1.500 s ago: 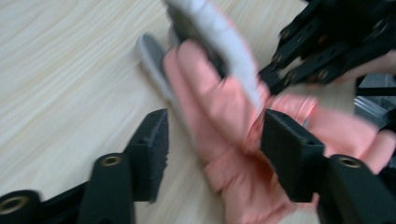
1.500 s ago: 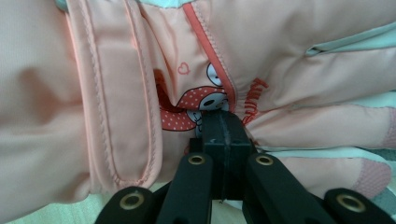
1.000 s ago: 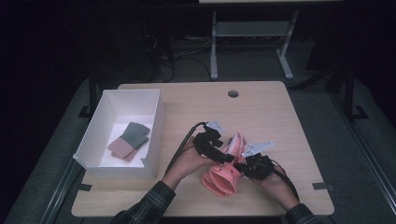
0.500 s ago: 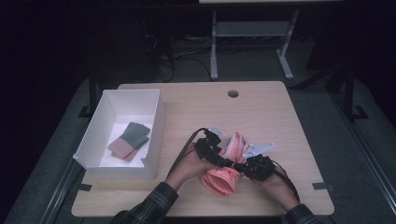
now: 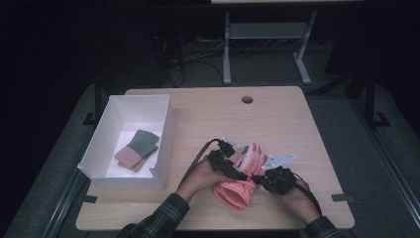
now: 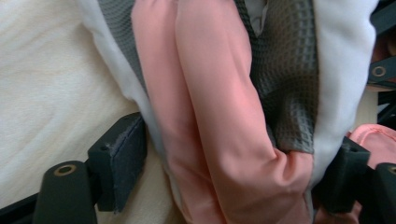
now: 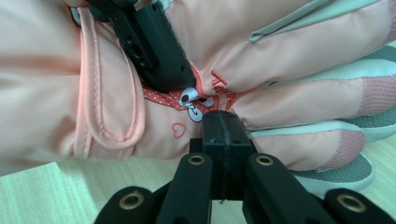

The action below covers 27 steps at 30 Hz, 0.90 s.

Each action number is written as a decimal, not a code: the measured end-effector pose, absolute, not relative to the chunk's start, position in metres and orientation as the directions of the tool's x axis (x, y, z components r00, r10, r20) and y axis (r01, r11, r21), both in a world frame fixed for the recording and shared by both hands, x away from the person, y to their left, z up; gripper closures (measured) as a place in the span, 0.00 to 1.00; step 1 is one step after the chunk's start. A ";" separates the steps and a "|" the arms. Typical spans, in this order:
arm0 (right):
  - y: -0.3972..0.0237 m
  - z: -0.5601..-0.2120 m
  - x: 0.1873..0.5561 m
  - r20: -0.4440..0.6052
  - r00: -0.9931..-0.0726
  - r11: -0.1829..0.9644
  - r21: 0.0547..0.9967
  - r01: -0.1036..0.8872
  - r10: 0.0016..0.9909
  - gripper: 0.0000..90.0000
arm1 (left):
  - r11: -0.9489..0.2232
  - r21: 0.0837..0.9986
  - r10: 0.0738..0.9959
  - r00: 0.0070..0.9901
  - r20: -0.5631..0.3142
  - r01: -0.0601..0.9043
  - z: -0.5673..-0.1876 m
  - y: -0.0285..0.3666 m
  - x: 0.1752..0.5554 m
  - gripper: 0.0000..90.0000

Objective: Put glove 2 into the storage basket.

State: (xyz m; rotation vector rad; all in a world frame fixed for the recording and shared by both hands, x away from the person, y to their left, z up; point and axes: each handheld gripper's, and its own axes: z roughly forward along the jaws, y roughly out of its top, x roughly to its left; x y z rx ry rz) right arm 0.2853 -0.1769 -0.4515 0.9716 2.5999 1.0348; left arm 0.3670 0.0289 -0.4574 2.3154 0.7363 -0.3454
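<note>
Pink glove lay on the light wooden desk in the lower middle of the high view, its fingers pointing toward the upper right and its cuff toward the bottom edge. Both hands met over it. The left tool came in from the left of the glove with its jaws spread wide; in the left gripper view the glove's pink and grey fingers lay between those jaws, reaching nearly from one to the other, though whether the pads pressed on the fabric could not be told. The right tool sat at the glove's right side with its jaws together, and in the right gripper view their tips touched the back of the glove just below a small printed figure. A white box stood at the left of the desk, well apart, holding a folded pink and grey cloth.
</note>
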 end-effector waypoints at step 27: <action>-0.198 -0.438 0.279 0.123 -0.779 0.490 0.714 0.500 0.615 0.84 | -0.560 0.531 0.347 0.762 -0.547 0.636 -0.452 0.037 0.371 0.67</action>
